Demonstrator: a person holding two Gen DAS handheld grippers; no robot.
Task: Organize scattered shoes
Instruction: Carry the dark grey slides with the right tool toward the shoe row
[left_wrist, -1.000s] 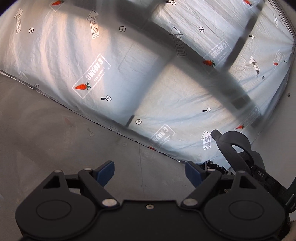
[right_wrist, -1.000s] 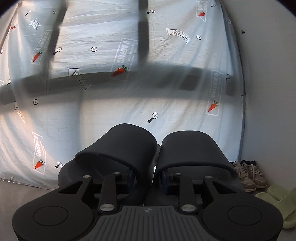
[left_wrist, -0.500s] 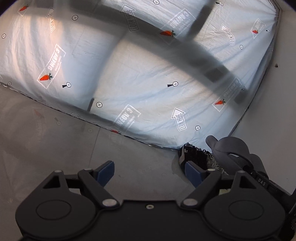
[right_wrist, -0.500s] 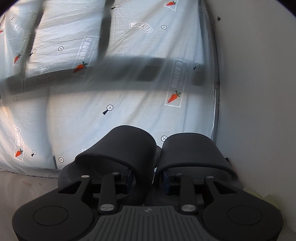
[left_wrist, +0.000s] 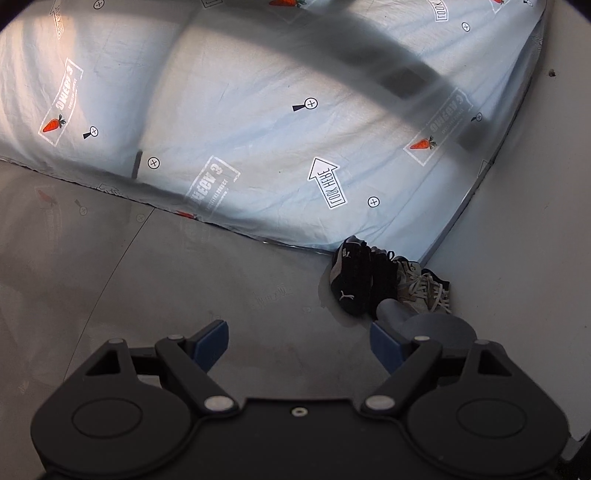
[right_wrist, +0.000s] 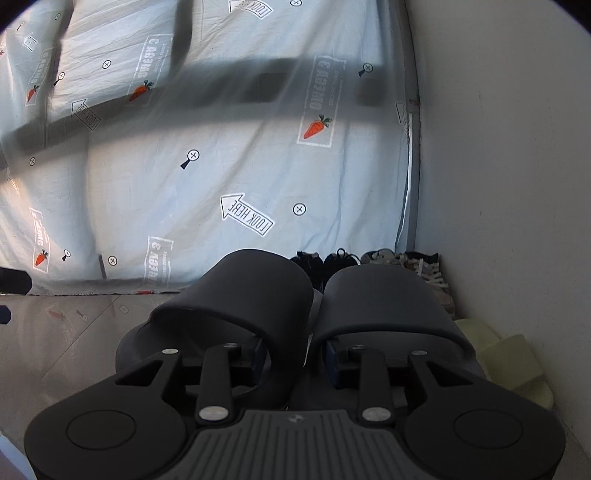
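We have carried the dark grey rubber slides (right_wrist: 295, 306), pinched in the right gripper (right_wrist: 295, 360), closer to the shoe row (right_wrist: 369, 258) at the floor's wall corner; the left gripper (left_wrist: 297, 347) gapes wide, holding nothing.

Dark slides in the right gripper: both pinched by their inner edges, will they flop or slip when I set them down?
The dark slides look thick and moulded, so probably stiff, not floppy. The right gripper pinches only their adjoining sides, so they might pivot or splay. The matte surface suggests fair grip.
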